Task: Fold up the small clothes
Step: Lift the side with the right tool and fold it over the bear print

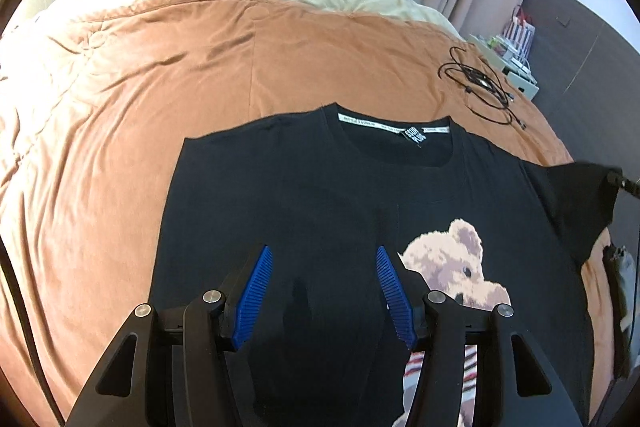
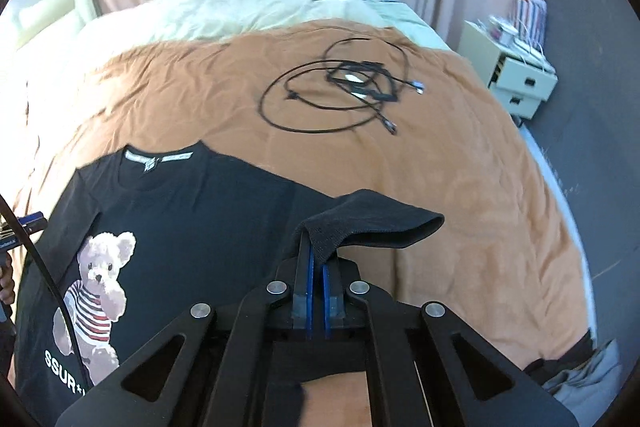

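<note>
Now, 1 sleeve pinched and raised.
Right gripper clamps the T-shirt sleeve; left gripper gapes empty. Thin bite, seemingly; a tug could slip it.

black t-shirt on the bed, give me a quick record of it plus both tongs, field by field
garment: black t-shirt with teddy bear print, front up
surface: orange blanket on a bed
collar: points away from the cameras
left side: already folded in, straight edge
right sleeve: lifted off the blanket
left tongs: open, nothing between the pads, above the shirt
right tongs: shut on the right sleeve
nearby: black cable coiled beyond the shirt
</note>
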The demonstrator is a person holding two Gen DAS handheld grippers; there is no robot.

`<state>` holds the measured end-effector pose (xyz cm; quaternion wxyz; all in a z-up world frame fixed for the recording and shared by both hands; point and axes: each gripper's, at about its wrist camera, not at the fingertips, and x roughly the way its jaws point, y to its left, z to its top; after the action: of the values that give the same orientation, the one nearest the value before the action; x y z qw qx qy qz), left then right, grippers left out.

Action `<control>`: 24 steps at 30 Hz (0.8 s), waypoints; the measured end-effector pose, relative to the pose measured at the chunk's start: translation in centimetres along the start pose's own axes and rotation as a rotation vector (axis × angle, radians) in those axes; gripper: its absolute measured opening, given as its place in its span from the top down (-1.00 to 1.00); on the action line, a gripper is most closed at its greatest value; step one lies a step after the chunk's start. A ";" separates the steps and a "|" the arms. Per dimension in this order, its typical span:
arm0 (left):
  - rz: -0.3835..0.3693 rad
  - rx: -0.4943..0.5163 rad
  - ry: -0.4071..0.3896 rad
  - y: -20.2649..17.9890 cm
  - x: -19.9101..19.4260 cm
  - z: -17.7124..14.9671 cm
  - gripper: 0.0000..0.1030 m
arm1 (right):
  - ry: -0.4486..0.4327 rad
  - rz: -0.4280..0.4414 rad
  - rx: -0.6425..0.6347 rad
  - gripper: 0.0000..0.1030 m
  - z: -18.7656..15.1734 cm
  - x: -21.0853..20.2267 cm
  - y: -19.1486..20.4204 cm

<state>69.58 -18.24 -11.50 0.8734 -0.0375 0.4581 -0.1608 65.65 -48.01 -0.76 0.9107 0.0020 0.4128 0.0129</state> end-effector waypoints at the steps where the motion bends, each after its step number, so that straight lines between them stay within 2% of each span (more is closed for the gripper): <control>1: -0.006 -0.005 0.004 0.2 -0.1 -0.2 -0.11 | 0.010 -0.006 -0.011 1.00 0.3 0.0 0.8; 7: -0.044 -0.031 0.014 1.0 -1.0 -1.2 -0.11 | 0.066 -0.038 -0.108 1.00 2.6 0.6 6.9; 12: -0.041 -0.033 0.009 1.6 -1.5 -1.8 -0.11 | 0.126 -0.053 -0.162 1.00 3.2 2.0 11.3; 17: -0.056 -0.063 0.020 2.2 -1.5 -2.3 -0.11 | 0.183 0.018 -0.198 0.96 2.7 2.9 14.9; 19: -0.055 -0.058 0.024 2.2 -1.5 -2.4 -0.11 | 0.179 0.072 -0.180 0.55 2.6 2.6 15.1; 20: -0.054 -0.056 0.026 2.1 -1.5 -2.5 -0.11 | 0.170 0.101 -0.165 -0.03 2.6 2.2 14.8; 21: -0.052 -0.052 0.029 2.0 -1.5 -2.6 -0.11 | 0.152 0.114 -0.150 -0.25 2.6 1.7 14.4; 24: -0.050 -0.045 0.033 1.6 -1.6 -2.6 -0.11 | 0.124 0.136 -0.121 -0.25 2.3 0.6 12.5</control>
<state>66.96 -16.05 -12.08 0.8605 -0.0658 0.4748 -0.1726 67.53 -35.50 0.51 0.8789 -0.0257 0.4658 0.0996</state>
